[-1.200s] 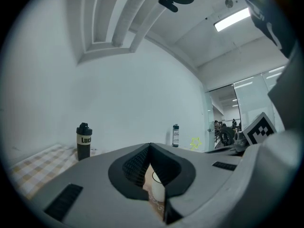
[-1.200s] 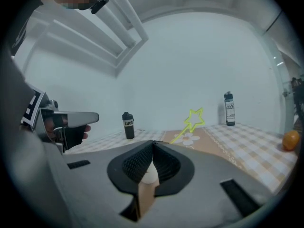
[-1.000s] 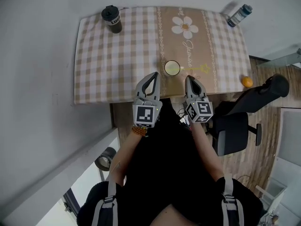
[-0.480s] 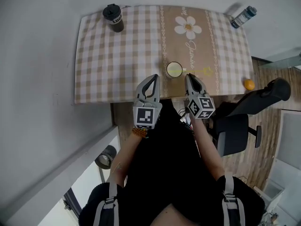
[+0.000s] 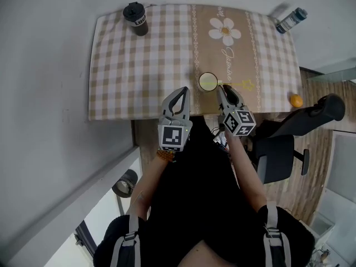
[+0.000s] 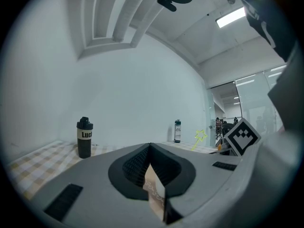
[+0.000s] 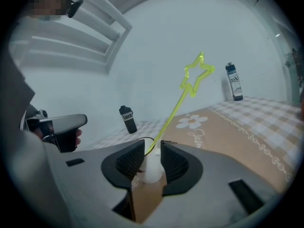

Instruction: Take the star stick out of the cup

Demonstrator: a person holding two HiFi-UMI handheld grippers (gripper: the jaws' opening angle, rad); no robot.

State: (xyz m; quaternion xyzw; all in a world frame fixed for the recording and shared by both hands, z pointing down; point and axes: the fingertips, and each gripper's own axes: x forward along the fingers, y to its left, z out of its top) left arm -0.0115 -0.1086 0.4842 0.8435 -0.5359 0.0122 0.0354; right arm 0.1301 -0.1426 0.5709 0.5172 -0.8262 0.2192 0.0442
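A white cup (image 5: 200, 82) stands near the front edge of the checked tablecloth (image 5: 139, 71). A yellow star stick (image 5: 247, 85) leans out of it to the right. My right gripper (image 5: 221, 89) sits just right of the cup, under the stick, and its jaws are opening. In the right gripper view the right gripper (image 7: 153, 146) shows a gap; the cup (image 7: 151, 169) lies beyond it and the star stick (image 7: 198, 74) rises past the tips, untouched. My left gripper (image 5: 181, 91) hovers at the table's front edge, left of the cup. The left gripper (image 6: 150, 147) is shut and empty.
A black tumbler (image 5: 136, 19) stands at the table's far left and a bottle (image 5: 291, 20) at the far right corner. An orange (image 5: 295, 100) lies near the right edge. A black office chair (image 5: 289, 138) stands right of the person.
The right gripper has edged forward toward the cup and its jaws have parted. The left gripper has held still.
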